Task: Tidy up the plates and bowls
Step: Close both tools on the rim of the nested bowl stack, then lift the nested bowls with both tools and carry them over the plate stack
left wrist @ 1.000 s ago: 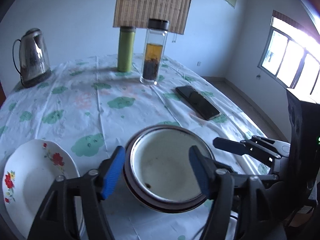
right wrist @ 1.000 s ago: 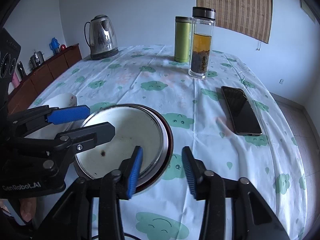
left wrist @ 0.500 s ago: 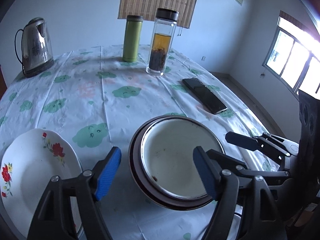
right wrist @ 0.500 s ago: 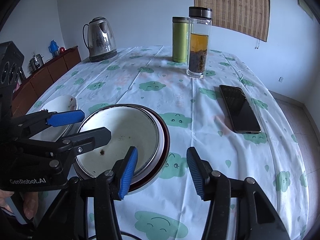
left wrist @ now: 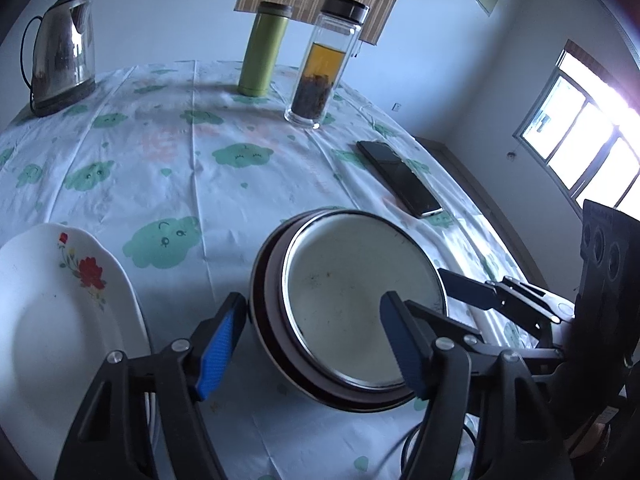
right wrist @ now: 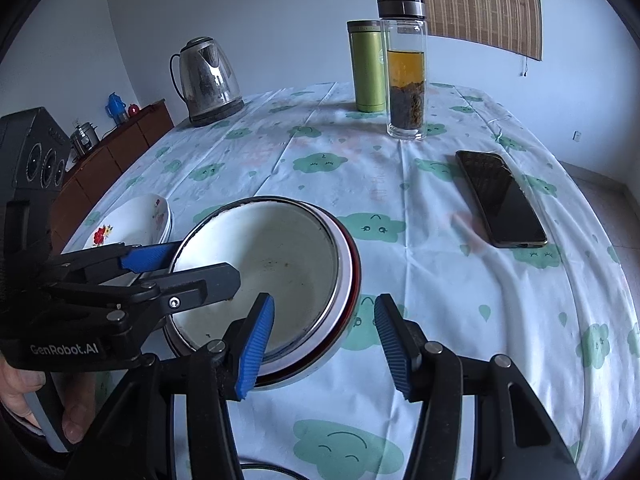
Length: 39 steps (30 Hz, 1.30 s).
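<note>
On a cloud-print tablecloth (left wrist: 192, 168), a flowered plate (left wrist: 52, 312) lies at left, beside it the left gripper (left wrist: 312, 344), jaws closing, straddles the near-left rim of stacked bowls (left wrist: 360, 300), and the right gripper (right wrist: 324, 344), half open, straddles their right rim.

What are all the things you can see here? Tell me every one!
kettle: one, silver, far left of the table
flask: one, green, far middle
glass bottle: one, clear with amber tea, beside the flask
phone: one, black, lying flat at the right
white bowl: one, nested inside the other bowl
dark-rimmed bowl: one, near edge
flowered plates: a white stack, left of the bowls; number unclear
tablecloth: one, white with green clouds
left gripper: black and blue, jaws closing astride the bowls' rim, not yet pressing
right gripper: open, astride the opposite rim
hand: one, holding the left gripper
</note>
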Motion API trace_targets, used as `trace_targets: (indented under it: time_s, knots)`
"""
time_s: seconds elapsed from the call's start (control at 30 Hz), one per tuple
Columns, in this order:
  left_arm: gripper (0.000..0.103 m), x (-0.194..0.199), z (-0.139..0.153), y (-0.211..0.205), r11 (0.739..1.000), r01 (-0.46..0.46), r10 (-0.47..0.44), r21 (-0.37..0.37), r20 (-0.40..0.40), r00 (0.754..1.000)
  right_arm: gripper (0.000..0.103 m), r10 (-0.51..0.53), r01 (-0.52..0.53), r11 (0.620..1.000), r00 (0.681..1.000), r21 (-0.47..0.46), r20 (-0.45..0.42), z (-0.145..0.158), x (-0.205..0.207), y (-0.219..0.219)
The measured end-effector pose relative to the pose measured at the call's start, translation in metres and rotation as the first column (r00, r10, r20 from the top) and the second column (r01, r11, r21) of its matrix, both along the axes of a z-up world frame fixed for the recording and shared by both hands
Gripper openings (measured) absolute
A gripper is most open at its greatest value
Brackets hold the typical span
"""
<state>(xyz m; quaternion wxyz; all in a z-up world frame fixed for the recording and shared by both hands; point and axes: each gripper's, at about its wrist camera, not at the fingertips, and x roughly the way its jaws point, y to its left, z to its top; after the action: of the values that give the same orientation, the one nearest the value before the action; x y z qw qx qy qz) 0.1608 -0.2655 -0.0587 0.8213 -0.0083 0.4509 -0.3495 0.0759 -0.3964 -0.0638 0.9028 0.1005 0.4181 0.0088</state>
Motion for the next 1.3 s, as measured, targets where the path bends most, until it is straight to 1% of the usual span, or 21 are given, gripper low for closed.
trace_targets:
  time_s: [0.07,0.1,0.17,0.27,0.3,0.37,0.4,0.43,0.47,0.6,0.73,0.8,1.03,1.3]
  knots:
    - [0.066,0.0,-0.001,0.0,1.0,-0.003,0.003,0.005,-0.001,1.0,0.047,0.007,-0.007,1.0,1.0,0.006,0.001,0.001,0.0,0.002]
    - [0.065,0.001,-0.001,0.0,1.0,-0.003,0.003,0.01,-0.002,1.0,0.046,0.002,-0.002,1.0,1.0,-0.004,0.0,0.001,0.0,0.003]
    - [0.065,0.0,-0.003,-0.002,1.0,-0.003,0.003,0.017,-0.006,1.0,0.04,-0.008,0.008,1.0,1.0,-0.022,-0.005,0.001,0.0,0.004]
    - [0.065,-0.003,-0.006,-0.007,0.999,-0.01,0.01,0.044,0.014,1.0,0.035,-0.031,0.031,0.999,0.999,-0.013,-0.006,0.001,0.002,0.001]
    - [0.065,-0.003,-0.006,-0.007,0.999,-0.01,0.01,0.045,0.014,1.0,0.035,-0.039,0.039,0.999,0.999,-0.03,-0.009,0.0,0.003,0.002]
    - [0.065,0.001,-0.013,-0.005,1.0,0.001,0.0,0.031,-0.033,0.999,0.033,-0.04,0.039,0.997,0.999,-0.07,-0.011,0.0,0.005,0.005]
    - [0.063,0.002,-0.017,-0.006,0.999,0.003,-0.001,0.039,-0.051,0.999,0.032,-0.043,0.042,0.997,0.999,-0.068,-0.012,-0.001,0.006,0.004]
    - [0.059,0.002,-0.019,-0.008,0.998,0.001,0.002,0.059,-0.049,0.999,0.032,-0.042,0.041,0.997,0.999,-0.069,-0.014,-0.001,0.006,0.004]
    - [0.058,0.0,-0.021,-0.009,0.997,-0.003,0.006,0.075,-0.041,0.999,0.032,-0.042,0.041,0.996,0.999,-0.076,-0.014,-0.001,0.006,0.005]
    - [0.057,-0.003,-0.019,-0.01,0.997,-0.006,0.008,0.082,-0.027,1.0,0.031,-0.048,0.047,0.996,0.999,-0.077,-0.016,-0.002,0.006,0.003]
    - [0.056,-0.001,-0.02,-0.007,0.997,-0.018,0.021,0.071,-0.046,0.999,0.029,-0.058,0.056,0.993,0.998,-0.104,-0.011,0.0,0.006,0.008]
    - [0.056,-0.002,-0.019,-0.006,0.998,-0.021,0.024,0.067,-0.043,0.999,0.029,-0.06,0.059,0.994,0.998,-0.094,-0.005,0.003,0.004,0.008]
    - [0.056,-0.007,-0.011,-0.004,0.998,-0.024,0.025,0.051,-0.027,0.999,0.029,-0.06,0.06,0.993,0.998,-0.103,0.007,0.012,0.003,0.009]
    - [0.056,-0.004,-0.008,0.002,0.999,-0.037,0.038,0.031,-0.044,0.998,0.029,-0.057,0.057,0.995,0.998,-0.077,0.003,0.012,0.006,0.009]
